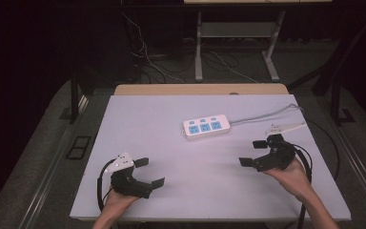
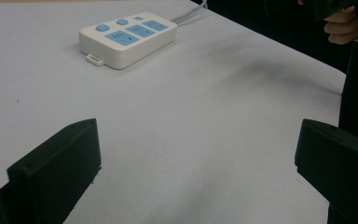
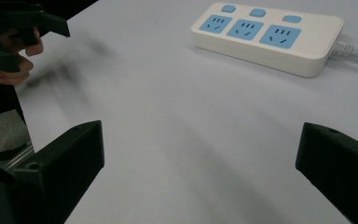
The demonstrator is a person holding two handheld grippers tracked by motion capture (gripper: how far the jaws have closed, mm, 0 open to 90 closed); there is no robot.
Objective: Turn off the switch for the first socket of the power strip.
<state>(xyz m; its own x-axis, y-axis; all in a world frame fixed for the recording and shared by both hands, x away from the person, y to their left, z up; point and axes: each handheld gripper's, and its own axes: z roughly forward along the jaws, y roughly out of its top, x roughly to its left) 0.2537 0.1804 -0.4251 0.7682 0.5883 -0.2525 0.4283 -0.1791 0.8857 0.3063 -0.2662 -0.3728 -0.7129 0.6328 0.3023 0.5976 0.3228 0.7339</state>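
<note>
A white power strip (image 1: 206, 127) with blue sockets and blue buttons lies flat near the middle of the pale table (image 1: 171, 114), its grey cord running off to the right. It also appears in the left gripper view as the power strip (image 2: 127, 38) and in the right gripper view as the power strip (image 3: 266, 36). My left gripper (image 1: 149, 171) rests low at the front left, jaws wide apart with nothing between them. My right gripper (image 1: 252, 152) is held at the front right, open and empty too. Both grippers stand well short of the strip.
The grey cord (image 1: 267, 114) trails to the table's right edge, where a white plug (image 1: 286, 128) lies. A wooden strip (image 1: 200, 89) borders the far edge. Beyond it are a desk frame and loose cables on a dark floor.
</note>
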